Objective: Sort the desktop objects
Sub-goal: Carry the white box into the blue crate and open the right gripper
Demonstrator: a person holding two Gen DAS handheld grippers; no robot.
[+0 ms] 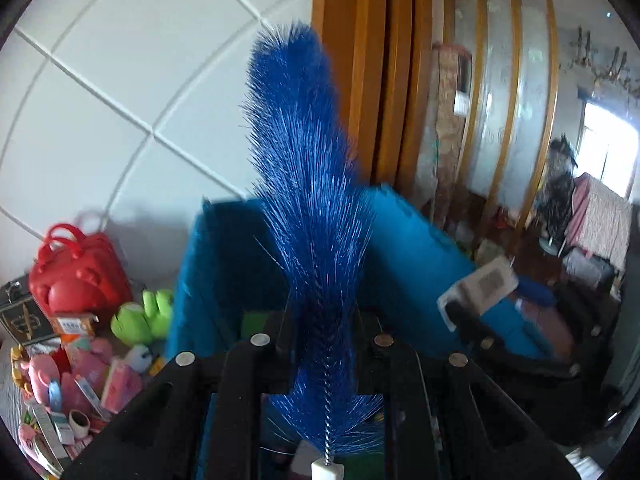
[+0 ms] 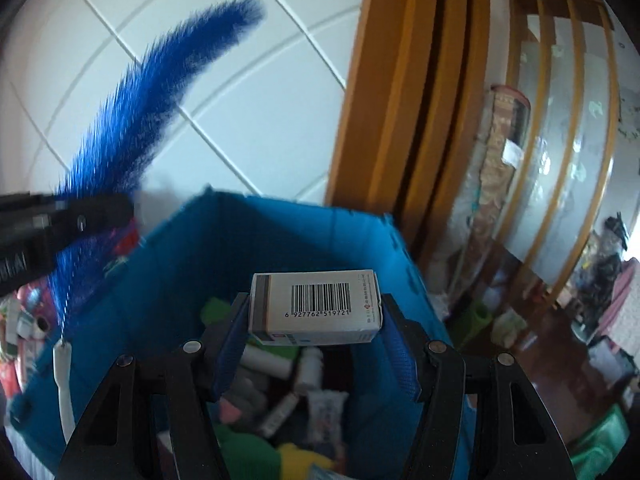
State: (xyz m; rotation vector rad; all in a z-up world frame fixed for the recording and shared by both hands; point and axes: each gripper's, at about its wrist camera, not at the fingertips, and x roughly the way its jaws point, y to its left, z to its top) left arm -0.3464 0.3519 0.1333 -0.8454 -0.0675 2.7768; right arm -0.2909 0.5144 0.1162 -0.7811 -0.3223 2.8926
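Blue fabric bin lies below as we carry a long blue bristle bottle brush clamped in the left gripper and a small white barcoded carton clamped in the right gripper, so next we judge both must be let go over it.

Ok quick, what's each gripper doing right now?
Left gripper: closed on the blue brush, holding it up.
Right gripper: closed on the small box, above the blue bin.
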